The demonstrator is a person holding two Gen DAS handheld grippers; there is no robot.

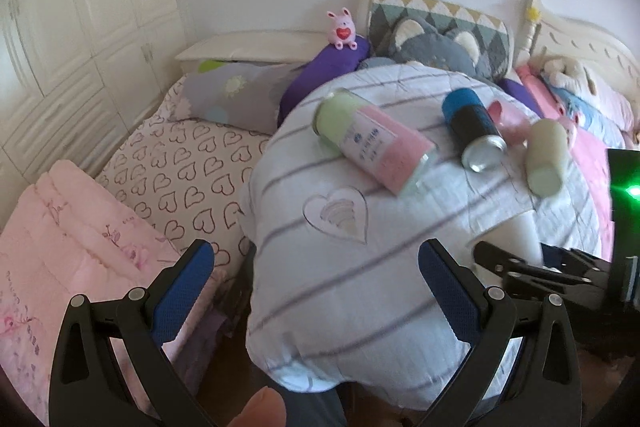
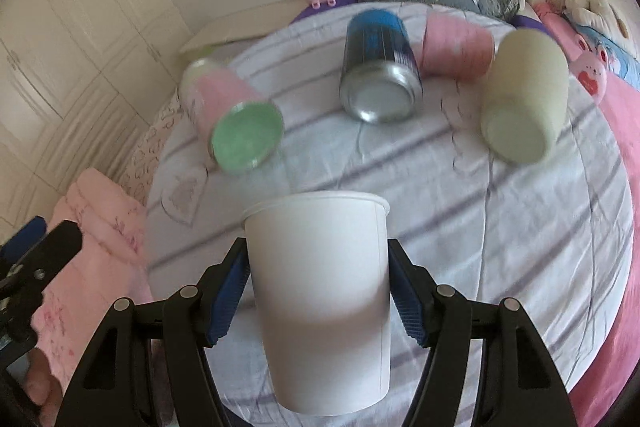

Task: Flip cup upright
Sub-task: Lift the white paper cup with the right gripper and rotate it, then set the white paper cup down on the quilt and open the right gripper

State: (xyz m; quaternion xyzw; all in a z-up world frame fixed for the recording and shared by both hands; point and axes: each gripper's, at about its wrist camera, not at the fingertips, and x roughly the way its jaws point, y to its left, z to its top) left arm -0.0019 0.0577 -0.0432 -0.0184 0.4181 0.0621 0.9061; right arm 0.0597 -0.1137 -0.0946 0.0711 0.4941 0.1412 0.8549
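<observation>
The right gripper (image 2: 318, 291) has its jaws closed on the mid-wall of a white paper cup (image 2: 320, 291), rim pointing away, above the striped quilt (image 2: 520, 227). Thin-walled and light, it likely crushes under firm pressure. The left gripper (image 1: 316, 291) hangs wide open, empty.

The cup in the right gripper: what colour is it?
Plain white cup; right wrist view shows it best.
</observation>
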